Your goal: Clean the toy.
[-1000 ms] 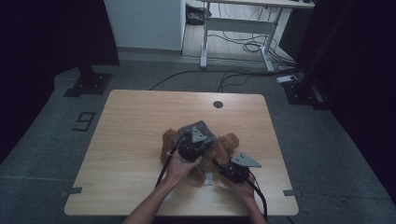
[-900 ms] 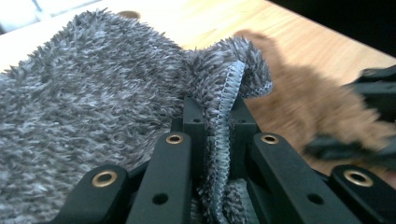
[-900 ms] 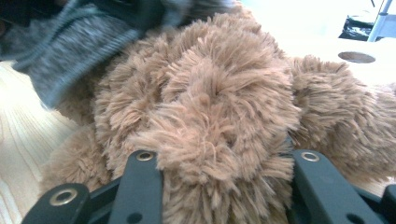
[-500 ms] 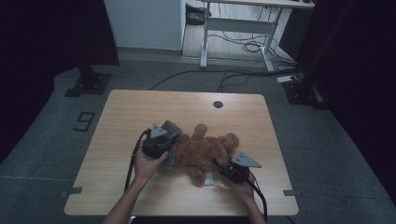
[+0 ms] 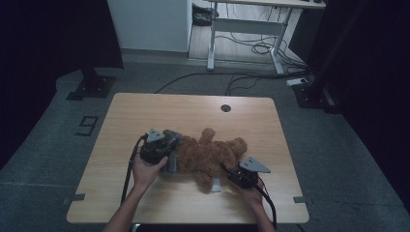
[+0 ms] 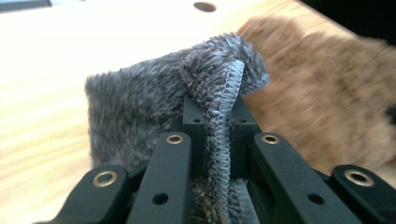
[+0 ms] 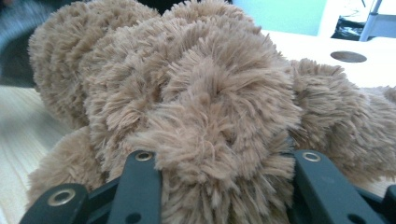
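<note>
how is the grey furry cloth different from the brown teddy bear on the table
The grey furry cloth is grey, the brown teddy bear tan. The cloth is thin, with a stitched edge pinched between the left gripper jaws; the bear is thick and stuffed, with a limb clamped in the right gripper. In the high view the cloth looks far smaller than the bear. Both are fuzzy, and they touch on the wooden table.

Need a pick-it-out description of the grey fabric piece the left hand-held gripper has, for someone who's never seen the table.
Start at the wooden table and find the brown plush bear lying near its front edge. At the bear's left end sits the grey fleece piece, its stitched hem pinched in the left hand-held gripper. It is the one grey, short-piled thing; the bear beside it is brown and shaggy.
</note>
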The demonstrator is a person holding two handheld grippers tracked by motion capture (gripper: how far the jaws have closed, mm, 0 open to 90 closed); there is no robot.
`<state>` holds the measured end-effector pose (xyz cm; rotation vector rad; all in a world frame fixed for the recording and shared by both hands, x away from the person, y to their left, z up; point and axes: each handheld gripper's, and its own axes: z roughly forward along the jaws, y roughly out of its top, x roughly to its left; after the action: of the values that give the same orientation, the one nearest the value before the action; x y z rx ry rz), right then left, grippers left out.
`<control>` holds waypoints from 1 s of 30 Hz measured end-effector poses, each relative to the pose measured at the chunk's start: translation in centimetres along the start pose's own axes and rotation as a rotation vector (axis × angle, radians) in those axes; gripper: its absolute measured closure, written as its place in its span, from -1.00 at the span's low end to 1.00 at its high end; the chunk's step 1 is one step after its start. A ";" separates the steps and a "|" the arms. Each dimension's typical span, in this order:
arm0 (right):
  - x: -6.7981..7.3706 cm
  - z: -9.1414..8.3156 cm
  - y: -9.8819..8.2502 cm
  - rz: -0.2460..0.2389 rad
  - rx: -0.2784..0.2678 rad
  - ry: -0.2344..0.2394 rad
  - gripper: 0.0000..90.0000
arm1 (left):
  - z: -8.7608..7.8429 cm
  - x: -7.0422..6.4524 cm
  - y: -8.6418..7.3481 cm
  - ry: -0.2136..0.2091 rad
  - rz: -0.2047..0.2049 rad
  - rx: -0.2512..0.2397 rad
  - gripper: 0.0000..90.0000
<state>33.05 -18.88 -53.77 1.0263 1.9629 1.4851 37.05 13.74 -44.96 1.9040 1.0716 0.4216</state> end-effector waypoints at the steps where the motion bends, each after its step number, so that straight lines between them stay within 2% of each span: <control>1: 0.1 0.1 0.0 -0.009 -0.003 -0.012 0.35 | 0.1 -0.4 0.5 -0.001 0.010 0.000 0.80; 6: 0.2 0.3 0.1 -0.029 -0.008 -0.037 0.36 | 1.7 -2.4 2.5 -0.020 0.059 -0.002 0.80; 12: -0.3 0.9 0.5 -0.037 -0.006 -0.060 0.38 | 4.8 -3.9 4.5 -0.019 0.111 0.042 0.80; 16: -1.2 1.6 0.9 -0.033 -0.002 -0.068 0.38 | 6.4 -3.7 5.7 -0.010 0.115 0.068 0.80; 19: -1.9 2.1 1.0 -0.018 -0.011 -0.064 0.38 | 7.3 -3.0 6.3 -0.013 0.098 0.080 0.79; 24: -2.2 2.4 1.2 -0.022 -0.014 -0.054 0.37 | 8.8 -2.1 5.9 -0.015 0.068 0.120 0.79; 29: -2.0 2.3 1.2 -0.036 -0.006 -0.037 0.35 | 8.9 -2.0 4.4 -0.016 0.067 0.139 0.80; 30: -2.0 2.2 1.3 -0.037 -0.004 -0.032 0.32 | 8.7 -2.0 4.0 -0.018 0.067 0.130 0.80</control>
<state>36.26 -18.91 -53.37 1.0004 1.9452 1.4442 43.55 6.56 -46.17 2.0589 1.0479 0.3802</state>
